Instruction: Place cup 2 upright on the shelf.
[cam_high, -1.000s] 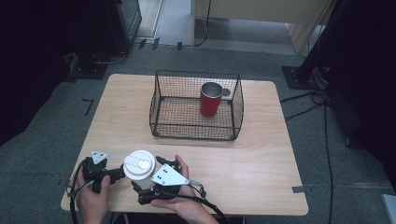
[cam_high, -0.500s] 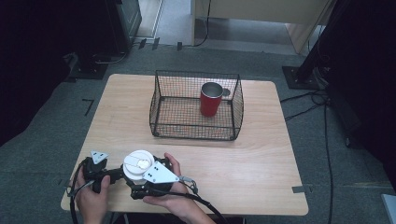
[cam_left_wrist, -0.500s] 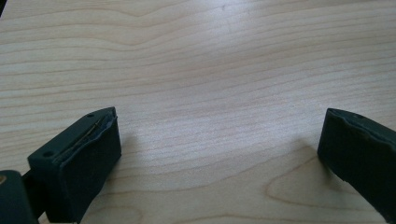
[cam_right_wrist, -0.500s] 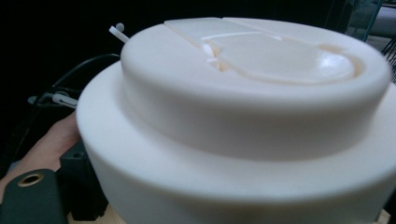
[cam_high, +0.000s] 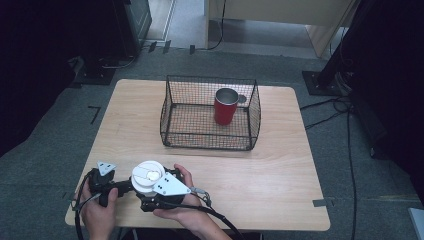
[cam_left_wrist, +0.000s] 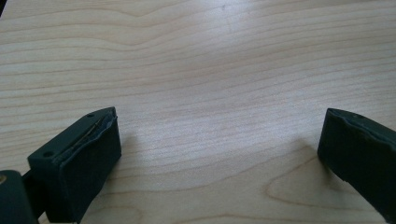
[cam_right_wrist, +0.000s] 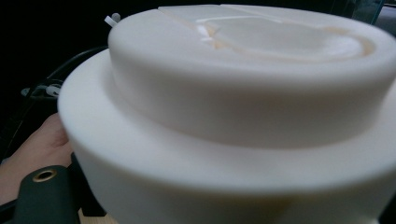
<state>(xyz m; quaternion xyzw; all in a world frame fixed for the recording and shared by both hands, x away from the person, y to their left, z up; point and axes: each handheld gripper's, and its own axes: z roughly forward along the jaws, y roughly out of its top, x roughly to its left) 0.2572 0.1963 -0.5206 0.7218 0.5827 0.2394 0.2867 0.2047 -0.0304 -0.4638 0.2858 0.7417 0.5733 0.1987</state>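
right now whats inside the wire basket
A red cup stands upright inside the wire basket, toward its back right, open mouth up. The rest of the basket floor looks bare. What the cup holds cannot be seen from the high view.

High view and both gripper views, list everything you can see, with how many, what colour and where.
Table: one, light wood, centre of the grey floor.
Wire basket: one, black, far middle of the table.
Cup: one, red, upright inside the basket, right of its middle.
White lid: one, white, near left edge of the table, between the right gripper's jaws.
Left gripper: one, black, jaws wide apart over bare wood.
Right gripper: one, black with a grey plate, jaws just closed onto the white lid.
Hands: two, at the bottom edge.
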